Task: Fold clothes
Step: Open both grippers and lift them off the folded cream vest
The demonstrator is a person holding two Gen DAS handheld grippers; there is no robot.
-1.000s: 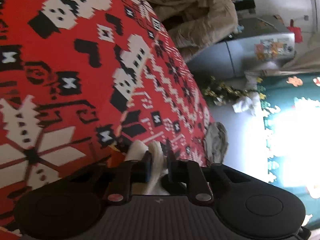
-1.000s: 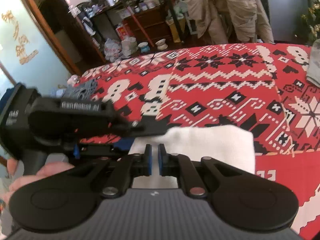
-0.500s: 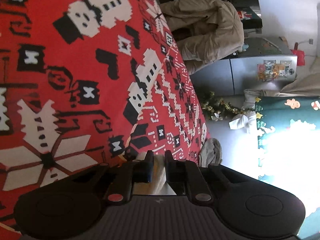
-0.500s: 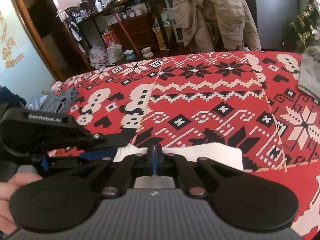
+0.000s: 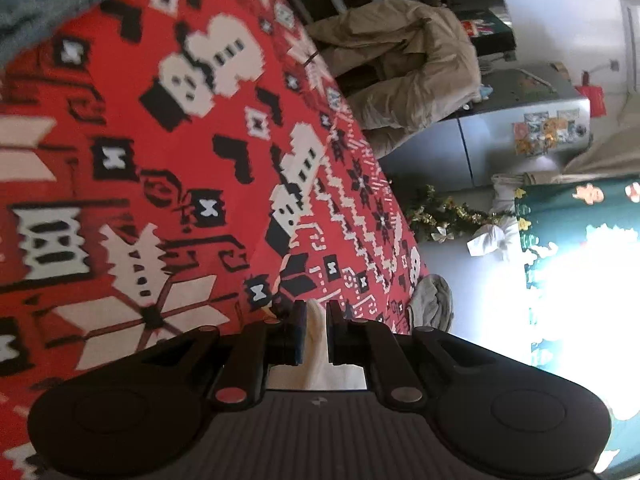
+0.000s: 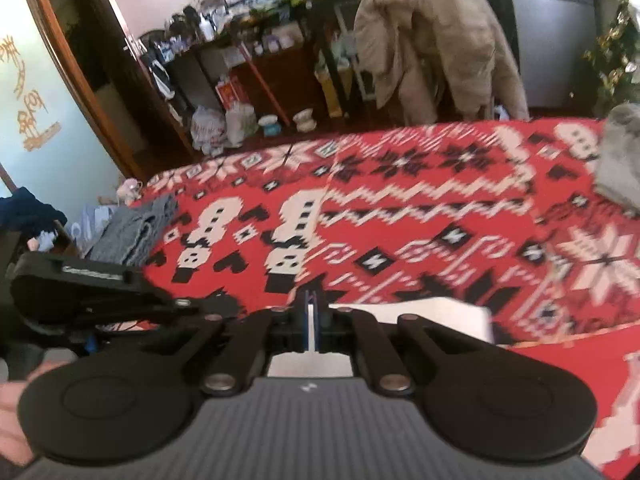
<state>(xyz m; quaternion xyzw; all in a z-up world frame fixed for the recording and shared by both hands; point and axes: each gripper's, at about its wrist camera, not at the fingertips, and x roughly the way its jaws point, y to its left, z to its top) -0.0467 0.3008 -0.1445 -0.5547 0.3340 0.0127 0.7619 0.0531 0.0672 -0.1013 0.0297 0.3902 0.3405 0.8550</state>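
- Your left tongs point(image 5: 316, 320) stand a little apart, with a fold of the white cloth garment point(image 5: 318, 344) between the two fingers; you cannot tell from the left wrist view whether the pads actually press it.
- Your right tongs point(image 6: 311, 312) are drawn nearly together, pinching the near edge of that same white cloth garment point(image 6: 440, 312); only a thin sliver shows between the blue pads.
- The white garment lies flat on the red, white and black snowman-patterned cover point(image 6: 400, 220), at its near edge, stretching to the right of your right tongs.
- In the right wrist view your left tongs point(image 6: 176, 304) sit just to the left of the right tongs, low over the patterned cover.
- A folded grey knit garment point(image 6: 132, 232) rests at the cover's far-left edge, well apart from the white one.
- A second grey crumpled garment point(image 6: 620, 160) lies at the cover's right edge; it shows too in the left wrist view point(image 5: 430, 300).
- A beige jacket point(image 6: 432, 40) hangs over a chair behind the cover.
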